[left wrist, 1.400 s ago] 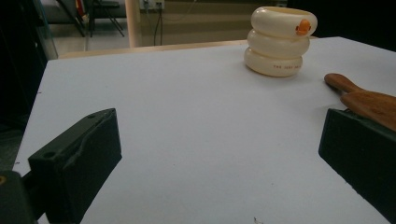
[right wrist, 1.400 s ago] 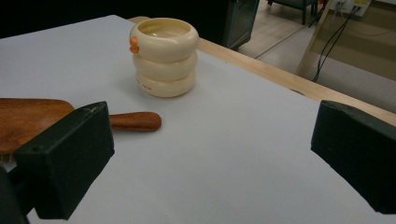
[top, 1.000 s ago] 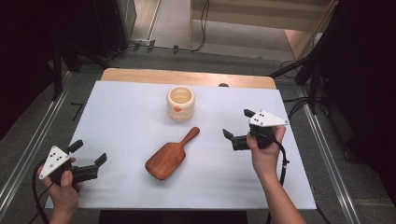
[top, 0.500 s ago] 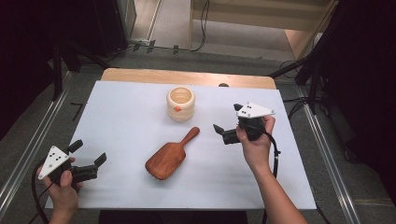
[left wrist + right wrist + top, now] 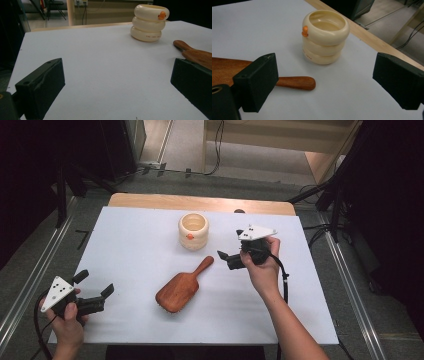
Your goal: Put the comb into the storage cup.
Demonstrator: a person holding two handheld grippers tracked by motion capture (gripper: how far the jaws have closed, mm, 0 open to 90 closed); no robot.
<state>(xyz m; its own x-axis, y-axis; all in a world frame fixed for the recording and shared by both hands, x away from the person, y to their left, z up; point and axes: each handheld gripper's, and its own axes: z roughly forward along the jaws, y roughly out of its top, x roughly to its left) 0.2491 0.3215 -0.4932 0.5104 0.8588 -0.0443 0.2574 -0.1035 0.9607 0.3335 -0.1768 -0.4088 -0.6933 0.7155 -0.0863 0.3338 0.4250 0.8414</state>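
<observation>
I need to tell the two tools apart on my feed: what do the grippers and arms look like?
Both match. The left gripper and right gripper are black, each with two blocky black jaws and a pale grey three-cornered plate with dark dots on top. A black cable trails from each. The forearms are bare, with no sleeves or gloves in view.

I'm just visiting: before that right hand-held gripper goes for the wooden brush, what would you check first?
1. Right hand-held gripper jaws open, nothing between them: ok; they have just been closing slightly.
2. Wooden brush handle free to grasp: ok.
3. Jaws lined up on the handle: not ok, it lies off to one side.
4. Cream cup clear of the handle: ok.
5. Left hand-held gripper out of the way: ok.
6. Bristle side facing down: cannot tell.
</observation>
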